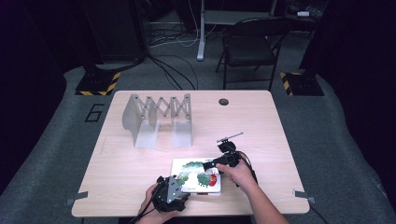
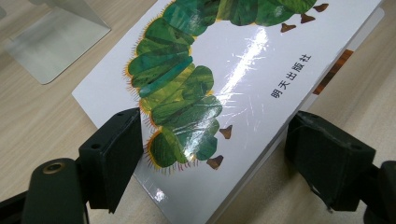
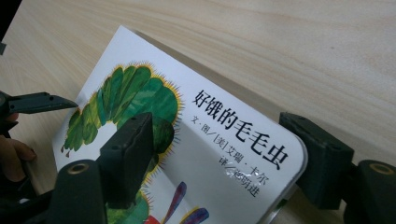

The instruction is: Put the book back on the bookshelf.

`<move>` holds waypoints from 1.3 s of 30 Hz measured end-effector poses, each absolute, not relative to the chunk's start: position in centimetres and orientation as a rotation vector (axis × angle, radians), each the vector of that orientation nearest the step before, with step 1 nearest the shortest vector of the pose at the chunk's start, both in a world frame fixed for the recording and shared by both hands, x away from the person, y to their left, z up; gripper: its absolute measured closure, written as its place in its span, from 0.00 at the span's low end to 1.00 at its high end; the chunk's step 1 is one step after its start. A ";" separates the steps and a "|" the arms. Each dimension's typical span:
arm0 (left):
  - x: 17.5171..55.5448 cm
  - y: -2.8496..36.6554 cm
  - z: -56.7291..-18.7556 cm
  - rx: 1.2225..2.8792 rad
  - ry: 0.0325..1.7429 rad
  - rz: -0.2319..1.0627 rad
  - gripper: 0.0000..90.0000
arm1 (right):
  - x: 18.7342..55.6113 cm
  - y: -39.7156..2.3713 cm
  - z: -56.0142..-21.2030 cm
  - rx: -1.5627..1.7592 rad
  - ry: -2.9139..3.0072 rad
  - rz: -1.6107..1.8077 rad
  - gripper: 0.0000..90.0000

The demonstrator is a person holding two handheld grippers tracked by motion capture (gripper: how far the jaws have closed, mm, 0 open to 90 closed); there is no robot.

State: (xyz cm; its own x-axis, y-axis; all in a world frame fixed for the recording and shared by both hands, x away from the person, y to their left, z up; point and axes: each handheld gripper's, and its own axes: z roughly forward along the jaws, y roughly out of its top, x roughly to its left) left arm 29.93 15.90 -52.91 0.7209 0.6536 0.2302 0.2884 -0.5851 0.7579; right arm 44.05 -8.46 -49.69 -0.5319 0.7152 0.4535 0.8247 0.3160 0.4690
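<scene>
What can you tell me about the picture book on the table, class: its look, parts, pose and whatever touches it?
The picture book has a glossy white cover bearing a green caterpillar with a red head, black Chinese title characters and rounded corners. It looks like thick board. It is closed and lies near the front edge of the wooden table. The left hand-held gripper straddles its near corner, one jaw over the cover and one beside the edge. The right hand-held gripper straddles the corner by the title likewise. Whether the pads press on it cannot be told.
</scene>
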 end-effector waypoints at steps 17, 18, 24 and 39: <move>29.7 15.6 -52.1 2.275 0.775 0.631 0.20 | 44.4 -9.1 -49.7 -1.406 -2.380 -1.006 0.41; 29.7 15.6 -52.1 2.275 0.775 0.631 0.20 | 44.4 -9.1 -49.7 -1.406 -2.380 -1.006 0.41; 29.8 16.0 -51.6 2.289 0.813 0.599 0.24 | 44.5 -9.2 -50.0 -1.424 -2.359 -0.989 0.41; 30.1 17.6 -50.3 2.289 0.872 0.493 0.29 | 44.4 -9.2 -50.1 -1.418 -2.374 -1.001 0.41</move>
